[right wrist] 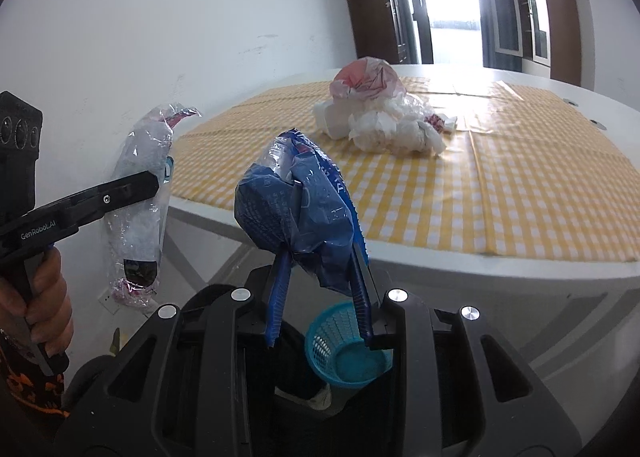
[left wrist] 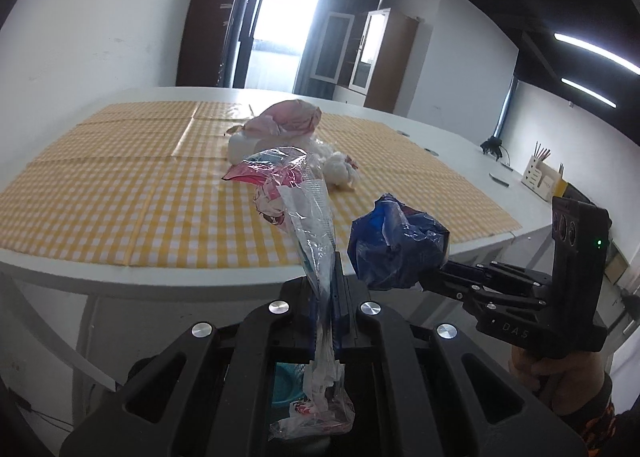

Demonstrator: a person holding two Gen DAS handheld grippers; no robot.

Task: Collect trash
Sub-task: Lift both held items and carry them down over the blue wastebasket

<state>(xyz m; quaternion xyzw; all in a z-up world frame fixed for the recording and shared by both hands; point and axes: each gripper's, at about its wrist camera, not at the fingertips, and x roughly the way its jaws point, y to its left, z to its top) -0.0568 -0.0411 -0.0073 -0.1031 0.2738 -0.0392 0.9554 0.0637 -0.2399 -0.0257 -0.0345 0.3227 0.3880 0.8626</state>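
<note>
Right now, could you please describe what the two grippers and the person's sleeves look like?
Both are matte black plastic with silver bolts and ribbed blue finger pads. The left gripper reads "GenRoboLAI"; the right gripper reads "DAS" and shows a green light. The sleeve is black with orange patterning.

Clear wrapper in left tongs

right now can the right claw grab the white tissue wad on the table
Probably not: the right claw is already shut on the blue wrapper, and the white tissue wad lies well beyond it on the checked cloth.
</note>
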